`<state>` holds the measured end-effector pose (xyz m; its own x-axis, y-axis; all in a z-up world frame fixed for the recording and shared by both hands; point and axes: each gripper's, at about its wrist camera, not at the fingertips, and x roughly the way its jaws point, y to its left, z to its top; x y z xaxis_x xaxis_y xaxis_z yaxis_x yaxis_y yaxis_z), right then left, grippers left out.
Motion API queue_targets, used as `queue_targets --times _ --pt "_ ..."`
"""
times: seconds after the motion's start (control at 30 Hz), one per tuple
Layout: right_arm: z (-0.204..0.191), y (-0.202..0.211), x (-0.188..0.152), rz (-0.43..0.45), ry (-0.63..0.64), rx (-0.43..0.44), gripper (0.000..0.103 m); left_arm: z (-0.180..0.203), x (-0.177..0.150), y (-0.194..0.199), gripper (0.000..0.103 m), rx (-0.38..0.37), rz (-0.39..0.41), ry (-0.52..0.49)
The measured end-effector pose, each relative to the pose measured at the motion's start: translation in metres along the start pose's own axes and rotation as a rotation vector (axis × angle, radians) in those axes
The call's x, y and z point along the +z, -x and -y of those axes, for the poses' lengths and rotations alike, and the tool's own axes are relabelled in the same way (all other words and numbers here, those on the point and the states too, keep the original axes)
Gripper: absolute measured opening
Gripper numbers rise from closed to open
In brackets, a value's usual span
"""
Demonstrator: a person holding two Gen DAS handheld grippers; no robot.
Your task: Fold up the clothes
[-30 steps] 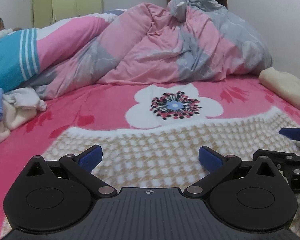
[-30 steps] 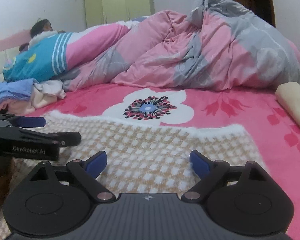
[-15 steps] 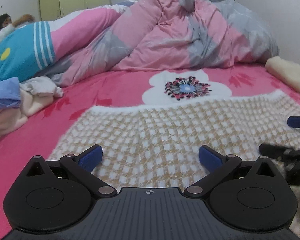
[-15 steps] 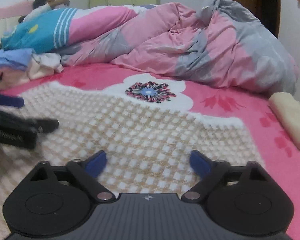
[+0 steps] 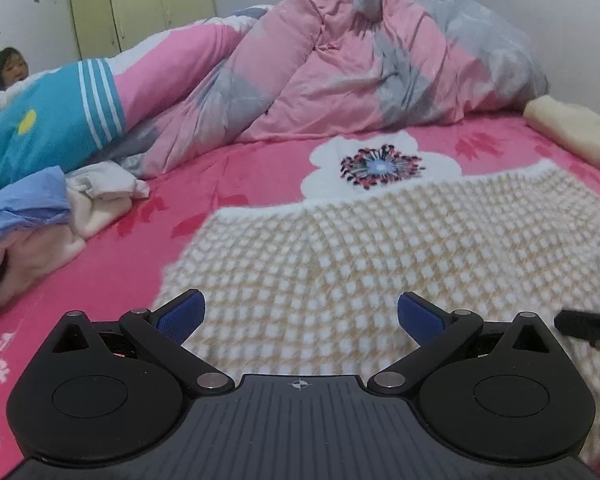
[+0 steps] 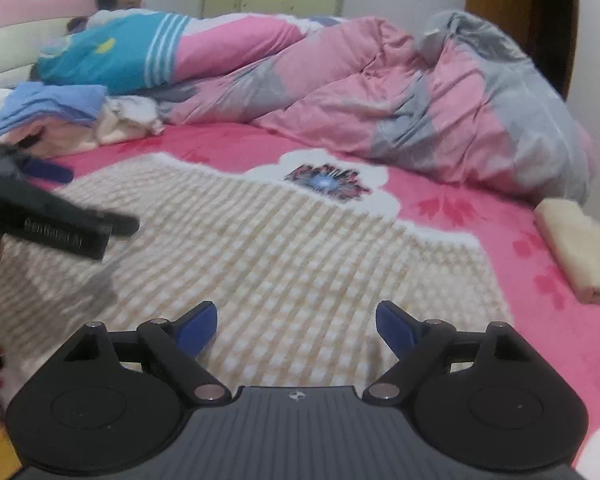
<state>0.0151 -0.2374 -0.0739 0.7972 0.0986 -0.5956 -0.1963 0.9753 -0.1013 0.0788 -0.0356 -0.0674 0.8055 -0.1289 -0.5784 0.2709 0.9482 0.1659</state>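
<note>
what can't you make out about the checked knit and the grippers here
- Beige-and-white checked knit garment: its near edge is hidden behind the left gripper; left wrist view.
- Right gripper: jaws opening, nothing between them; garment's type unclear.
- Pile of unfolded clothes: cut off by the left edge; right wrist view.

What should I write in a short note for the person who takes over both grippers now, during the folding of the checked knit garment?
Left gripper: open, empty, over the near edge of the checked knit garment.
Right gripper: jaws opening, nothing between them, over the same garment.
Garment lies spread flat on the pink bedsheet; no fold visible yet.
Unfolded clothes pile at left; one folded cream cloth at right.
Left to do: grasp the edges and fold.
</note>
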Motion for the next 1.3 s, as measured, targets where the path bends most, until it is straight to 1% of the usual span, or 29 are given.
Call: queue_targets --times 0.07,0.13,0.17,0.2,0.33,0.4,0.43,0.47,0.5,0.6,0.67,0.7,0.77,0.8,0.83,0.87,0.9,0.93,0.97,1.07,1.1,1.17,1.2,1.3 --pt "0.000 -0.011 -0.009 -0.013 -0.023 0.007 0.093 0.003 -0.012 -0.015 0.103 -0.011 -0.076 -0.019" --pt "0.003 -0.014 -0.011 -0.016 -0.053 0.015 0.094 0.002 -0.024 -0.018 0.103 -0.019 -0.045 0.019" --pt "0.002 -0.010 -0.007 -0.025 -0.056 0.007 0.093 0.001 -0.022 -0.015 0.103 -0.020 -0.047 0.017" --pt "0.002 -0.005 -0.004 -0.033 -0.059 0.000 0.090 -0.002 -0.019 -0.010 0.103 -0.025 -0.054 0.019" --pt "-0.007 0.024 -0.003 -0.011 -0.022 0.019 0.089 -0.015 -0.018 0.009 0.103 -0.039 -0.046 0.022" --pt "-0.011 0.016 -0.012 -0.060 -0.026 0.031 0.089 -0.014 -0.026 0.003 0.103 -0.034 -0.078 0.013" --pt "-0.014 0.005 -0.018 -0.084 -0.025 0.024 0.093 -0.013 -0.030 -0.001 0.103 -0.034 -0.071 0.029" --pt "-0.015 -0.002 -0.024 -0.083 -0.024 0.018 0.096 -0.012 -0.033 -0.003 0.103 -0.033 -0.065 0.043" --pt "-0.015 -0.004 -0.026 -0.074 -0.029 0.014 0.096 -0.012 -0.033 -0.004 0.103 -0.033 -0.062 0.042" --pt "-0.014 0.013 -0.017 -0.084 -0.047 0.006 0.089 -0.023 -0.025 0.008 0.103 -0.057 -0.070 0.053" --pt "-0.016 0.027 -0.018 -0.072 -0.027 0.003 0.089 -0.030 -0.027 0.019 0.103 -0.061 -0.051 0.038" --pt "-0.018 0.031 -0.021 -0.072 -0.013 0.002 0.089 -0.031 -0.031 0.020 0.103 -0.058 -0.054 0.023" --pt "-0.019 0.027 -0.031 -0.095 -0.009 0.002 0.090 -0.031 -0.043 0.013 0.103 -0.048 -0.085 0.009" --pt "-0.016 0.021 -0.036 -0.098 -0.031 0.007 0.093 -0.031 -0.049 0.009 0.103 -0.042 -0.098 0.003" --pt "-0.013 0.014 -0.041 -0.101 -0.053 0.011 0.097 -0.031 -0.054 0.009 0.103 -0.038 -0.075 0.001" --pt "-0.011 0.011 -0.043 -0.105 -0.070 0.015 0.097 -0.028 -0.056 0.011 0.103 -0.027 -0.060 -0.015" --pt "-0.009 0.013 -0.039 -0.110 -0.082 0.016 0.096 -0.026 -0.053 0.014 0.103 -0.020 -0.063 -0.033" --pt "-0.009 0.017 -0.037 -0.112 -0.082 0.014 0.091 -0.026 -0.051 0.017 0.103 -0.018 -0.068 -0.042" --pt "-0.012 0.023 -0.035 -0.108 -0.066 0.005 0.090 -0.028 -0.049 0.021 0.103 -0.021 -0.068 -0.041" --pt "-0.019 0.043 -0.037 -0.074 0.003 -0.011 0.090 -0.036 -0.049 0.029 0.103 -0.015 -0.059 -0.024" --pt "-0.020 0.043 -0.042 -0.078 0.012 -0.012 0.090 -0.039 -0.049 0.031 0.103 -0.013 -0.055 -0.015" --pt "-0.017 0.034 -0.054 -0.103 -0.002 -0.010 0.092 -0.038 -0.048 0.032 0.103 -0.016 -0.050 -0.004" --pt "-0.014 0.032 -0.057 -0.110 -0.016 -0.006 0.096 -0.037 -0.047 0.032 0.103 -0.017 -0.049 -0.004" --pt "-0.007 0.036 -0.054 -0.101 -0.068 0.004 0.094 -0.032 -0.044 0.031 0.103 -0.020 -0.045 -0.002"
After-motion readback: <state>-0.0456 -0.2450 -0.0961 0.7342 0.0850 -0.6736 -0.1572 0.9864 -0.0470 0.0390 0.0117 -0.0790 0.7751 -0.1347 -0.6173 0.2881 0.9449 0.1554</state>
